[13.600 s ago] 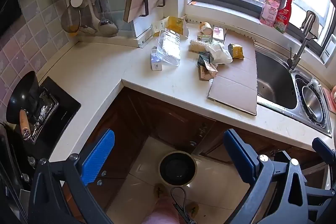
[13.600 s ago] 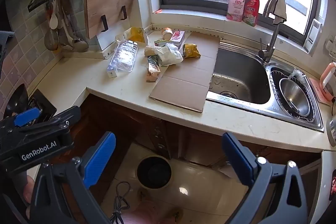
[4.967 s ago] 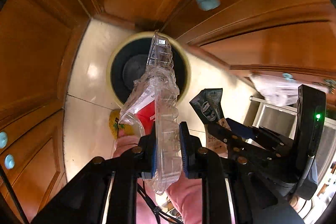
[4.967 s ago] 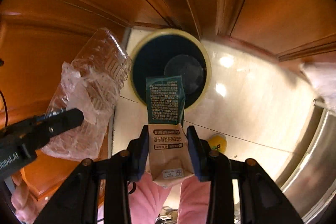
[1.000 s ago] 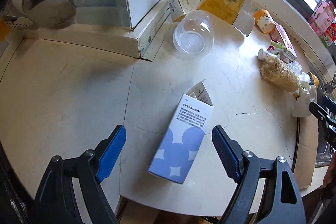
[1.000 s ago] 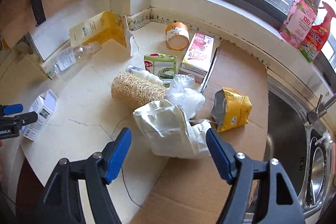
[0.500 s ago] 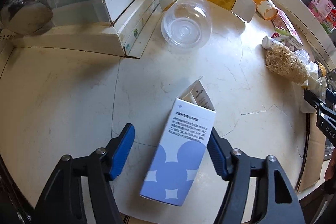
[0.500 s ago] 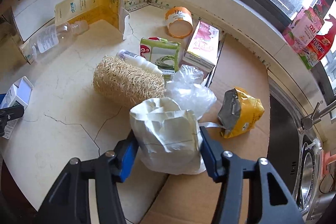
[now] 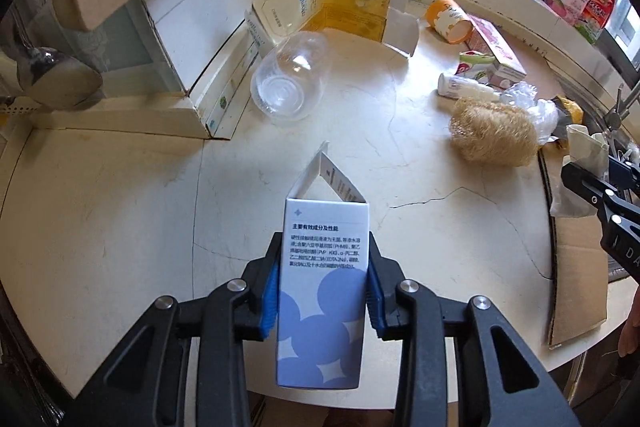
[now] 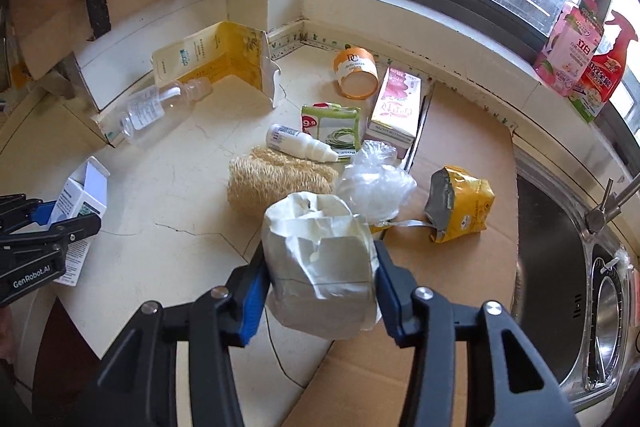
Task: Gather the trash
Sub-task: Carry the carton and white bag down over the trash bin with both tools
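Left gripper (image 9: 322,281) is clamped on a blue-and-white box (image 9: 322,291), its jaws having just been closing onto it; blue pads press both long sides. Box is thin card, rectangular, w/ pale blue circles and small star marks, top flap open toward the back of the worktop (image 9: 120,187). It sits near the worktop's front edge.

Right gripper (image 10: 320,277) has also just been closing, and now squeezes a crumpled white paper bag (image 10: 320,267): soft, creased, open-mouthed, bulging between the pads. Bag is at the front edge where the worktop meets a flat sheet of brown cardboard (image 10: 460,267), which lies next to the steel sink (image 10: 548,287).

Worktop is pale stone, glossy, w/ a thin crack running across it. Other trash mid-worktop: a rough straw-coloured loofah (image 10: 276,183), cylinder shape; a scrunched clear plastic bag (image 10: 374,183) touching it; a small white dropper bottle (image 10: 300,143); a torn yellow foil pouch (image 10: 460,205) on the cardboard. Toward the back corner: a clear plastic bottle (image 10: 160,109) on its side, an opened-out yellow carton (image 10: 216,59), an orange round tub (image 10: 356,71), a pink carton (image 10: 396,109), and a green packet (image 10: 332,125).
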